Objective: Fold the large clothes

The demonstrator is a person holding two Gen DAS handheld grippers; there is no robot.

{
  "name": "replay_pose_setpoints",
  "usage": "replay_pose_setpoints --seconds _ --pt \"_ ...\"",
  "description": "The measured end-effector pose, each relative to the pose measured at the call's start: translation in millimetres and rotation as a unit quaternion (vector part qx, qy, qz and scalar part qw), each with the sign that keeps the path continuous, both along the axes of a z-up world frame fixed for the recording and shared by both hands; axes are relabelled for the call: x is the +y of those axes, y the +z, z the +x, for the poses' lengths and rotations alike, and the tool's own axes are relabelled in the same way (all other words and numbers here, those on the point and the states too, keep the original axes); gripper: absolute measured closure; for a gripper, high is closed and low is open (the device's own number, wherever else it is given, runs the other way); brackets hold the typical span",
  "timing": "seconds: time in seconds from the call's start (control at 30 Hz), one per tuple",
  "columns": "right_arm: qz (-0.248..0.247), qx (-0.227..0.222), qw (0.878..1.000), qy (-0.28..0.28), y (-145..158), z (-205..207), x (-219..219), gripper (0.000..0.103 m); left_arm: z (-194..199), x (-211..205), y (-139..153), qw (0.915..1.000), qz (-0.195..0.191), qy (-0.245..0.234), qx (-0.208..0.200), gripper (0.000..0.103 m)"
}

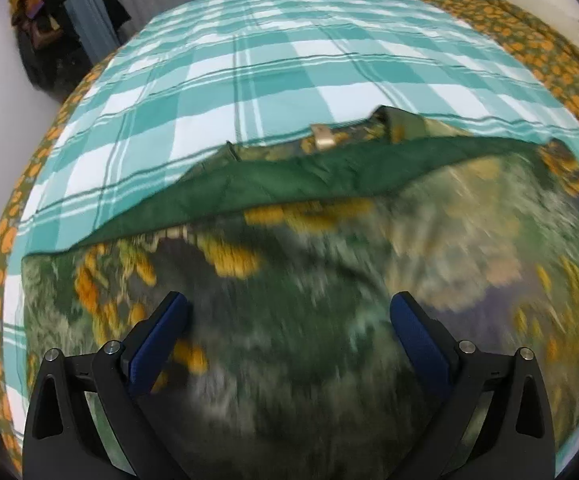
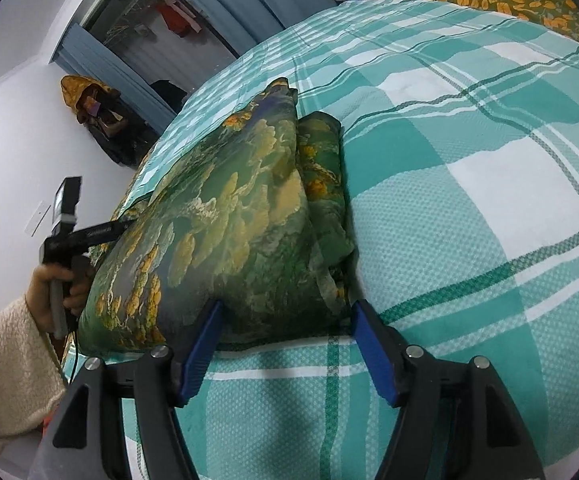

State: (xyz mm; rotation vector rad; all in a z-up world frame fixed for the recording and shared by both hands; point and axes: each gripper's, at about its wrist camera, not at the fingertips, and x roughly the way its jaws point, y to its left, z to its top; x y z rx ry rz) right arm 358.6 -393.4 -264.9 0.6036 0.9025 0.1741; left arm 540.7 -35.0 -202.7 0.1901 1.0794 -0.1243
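While the padded green garment with yellow-gold landscape print (image 2: pixel 225 216) lies part-folded on the teal-and-white checked bedspread (image 2: pixel 469 208), right gripper (image 2: pixel 287 344) sits spread at its near edge, pinching nothing; left gripper (image 1: pixel 289 340) spread above it. Likely between folds; next needs a fresh edge grip.

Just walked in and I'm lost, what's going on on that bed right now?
A person is folding a large green and yellow printed garment on a bed covered by a teal checked blanket, with a handheld gripper in each hand. The garment lies in a thick folded bundle, its plain dark green lining showing along one edge. The right gripper is open at the bundle's near edge, its pads not pressing on it. The left gripper is open above the fabric, holding nothing.
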Motion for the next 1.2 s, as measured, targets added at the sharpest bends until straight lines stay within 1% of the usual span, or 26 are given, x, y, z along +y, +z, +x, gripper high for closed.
replay_pose_setpoints --seconds 0.07,0.2,0.27,0.3,0.4,0.47,0.5,0.57,0.67,0.73,0.77,0.8,0.87,0.93,0.97,1.03,1.07,1.2 --pt "0.001 -0.001 1.000 0.001 -1 3 0 0.033 -14 -1 4 0.9999 0.001 -0.017 -0.002 0.002" --pt "0.002 0.000 1.000 -0.001 -1 4 0 0.032 -56 -9 7 0.9972 0.035 -0.063 -0.018 0.002" --pt "0.003 0.002 1.000 -0.004 0 1 -1 0.032 -76 -13 9 0.9957 0.044 -0.077 -0.027 0.002" --pt "0.003 0.005 1.000 -0.008 1 0 -2 0.032 -89 -14 12 0.9948 0.046 -0.085 -0.034 0.002" --pt "0.005 0.018 1.000 -0.025 5 -8 -6 0.032 -111 -18 21 0.9930 0.039 -0.102 -0.043 0.002" --pt "0.009 0.030 0.999 -0.040 8 -15 -8 0.032 -123 -21 29 0.9920 0.029 -0.110 -0.053 0.002" --pt "0.014 0.035 0.998 -0.046 10 -18 -8 0.032 -127 -22 33 0.9915 0.019 -0.114 -0.059 0.002" --pt "0.039 0.041 0.997 -0.058 10 -25 -7 0.032 -128 -26 33 0.9912 0.012 -0.119 -0.058 0.002" --pt "0.086 0.052 0.992 -0.076 2 -27 -3 0.029 -121 -32 22 0.9921 0.020 -0.113 -0.051 0.001" --pt "0.101 0.056 0.990 -0.084 0 -18 -1 0.028 -108 -25 9 0.9955 -0.010 -0.090 -0.026 0.000" --pt "0.114 0.053 0.988 -0.090 -2 -13 0 0.028 -101 -19 4 0.9966 -0.031 -0.076 -0.011 0.000" --pt "0.130 0.050 0.986 -0.095 -4 -6 0 0.028 -95 -11 -3 0.9966 -0.062 -0.055 0.005 0.000" --pt "0.159 0.061 0.978 -0.121 -15 10 -1 0.027 -91 -6 -8 0.9961 -0.079 -0.040 0.009 0.000" --pt "0.190 0.068 0.967 -0.156 -28 21 -3 0.026 -92 -8 -10 0.9965 -0.070 -0.046 0.005 0.001" --pt "0.196 0.066 0.963 -0.174 -31 24 -4 0.026 -94 -10 -11 0.9967 -0.064 -0.049 0.003 0.001" --pt "0.198 0.062 0.958 -0.196 -32 28 -2 0.025 -96 -11 -13 0.9969 -0.057 -0.054 0.001 0.001" --pt "0.196 0.060 0.958 -0.202 -31 29 -1 0.026 -95 -11 -14 0.9968 -0.057 -0.056 0.000 0.001" --pt "0.182 0.042 0.962 -0.198 -25 26 3 0.060 -94 -13 -17 0.9967 -0.054 -0.060 0.001 0.001"
